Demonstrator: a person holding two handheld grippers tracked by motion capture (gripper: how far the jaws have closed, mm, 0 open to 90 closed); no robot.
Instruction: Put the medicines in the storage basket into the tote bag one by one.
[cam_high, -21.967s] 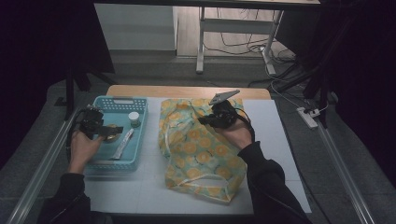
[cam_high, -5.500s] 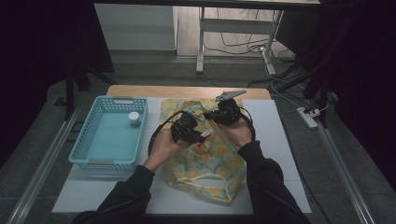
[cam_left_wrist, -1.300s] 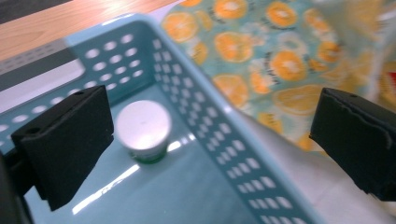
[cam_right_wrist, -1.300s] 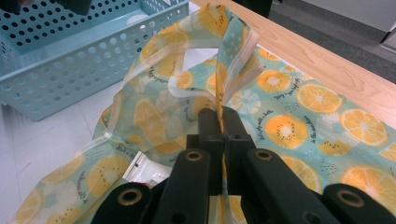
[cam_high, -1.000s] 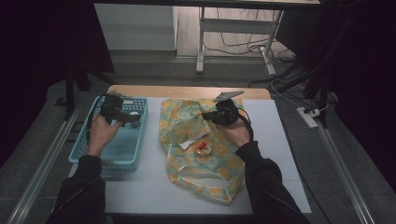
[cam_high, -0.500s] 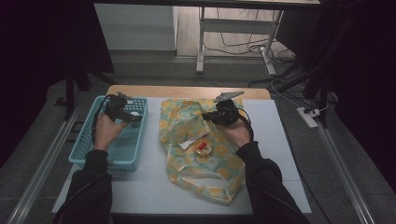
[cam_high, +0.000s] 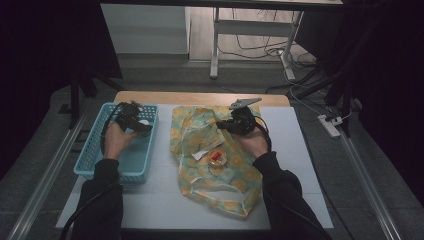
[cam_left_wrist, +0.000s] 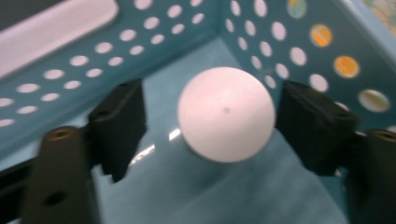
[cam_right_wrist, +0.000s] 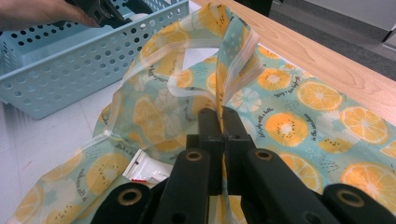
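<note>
Down in the far corner of the blue basket (cam_high: 95, 150) sits a small white round cap (cam_left_wrist: 226, 114), the top of a little jar (cam_high: 143, 121). The left gripper (cam_high: 131, 119) hangs right over it, with one black jaw on each side of the cap. The jaws have just been closing in. One jaw looks like it is right at the cap's edge, and the other has a small gap, so the cap is between them but not squeezed yet. The person's left hand (cam_high: 117, 141) holds this gripper inside the basket.

Just beside the basket, on the white table top (cam_high: 295, 150), lies a see-through bag (cam_high: 220, 165) with orange and lemon pictures on it. The right gripper (cam_right_wrist: 223, 122) is closed tight on the bag's zip edge and holds that edge up, so the bag's mouth stands open toward the basket. Inside the bag you can see a small white packet (cam_high: 204, 151) and a little red thing (cam_high: 216, 157). The right hand (cam_high: 255, 143) rests over the bag. Past the white top, a strip of wooden table (cam_high: 200, 98) shows at the far side.
</note>
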